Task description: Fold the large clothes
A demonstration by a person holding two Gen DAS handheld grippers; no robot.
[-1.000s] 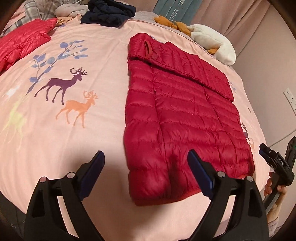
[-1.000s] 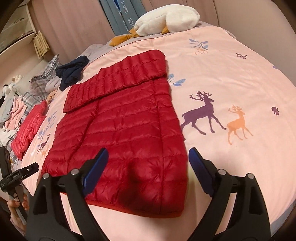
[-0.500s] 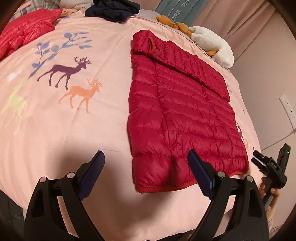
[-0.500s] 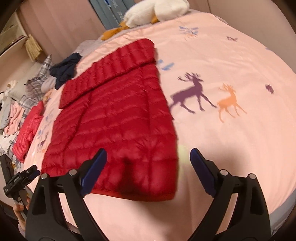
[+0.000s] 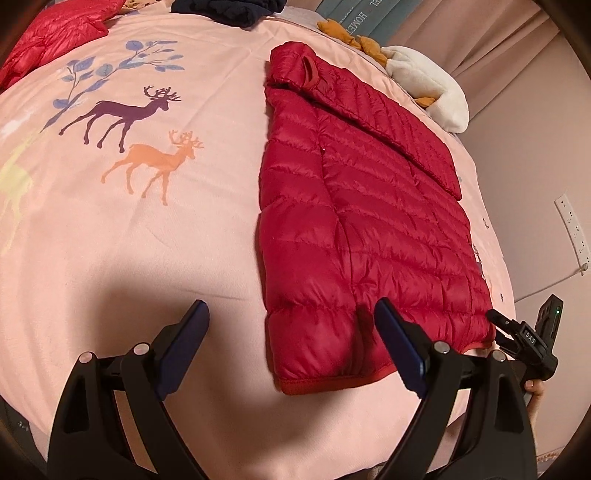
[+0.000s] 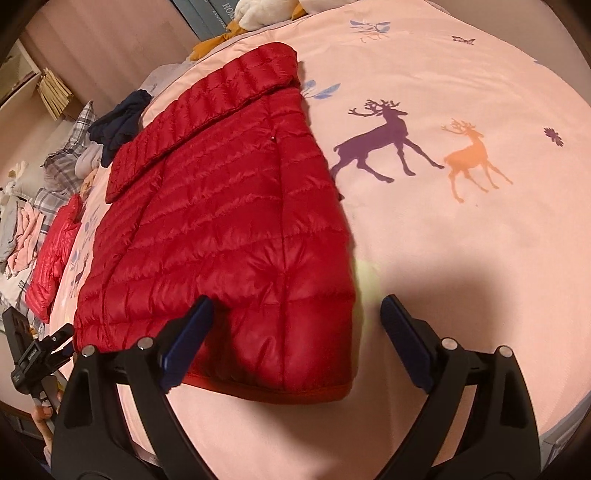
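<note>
Red puffer jacket [image 5: 362,229] lies flat on the pink bedspread [image 5: 147,258], sleeve folded across the top, hem nearest both tools. Left gripper [image 5: 291,347] and right gripper [image 6: 295,343] hover above the hem corners, jaws wide, holding nothing. Likely best to pinch both corners evenly, catching all layers, so the fold stays square.

White capital letters reading "HOME" stand sideways on a teal cushion [image 5: 354,18] at the head of the bed, with further letters beside them too cut off to read. In the right wrist view the same cushion [image 6: 207,9] shows only "HO" at the picture's top edge. Small white letters, apparently "DAS", sit on the right gripper [image 5: 529,336].
</note>
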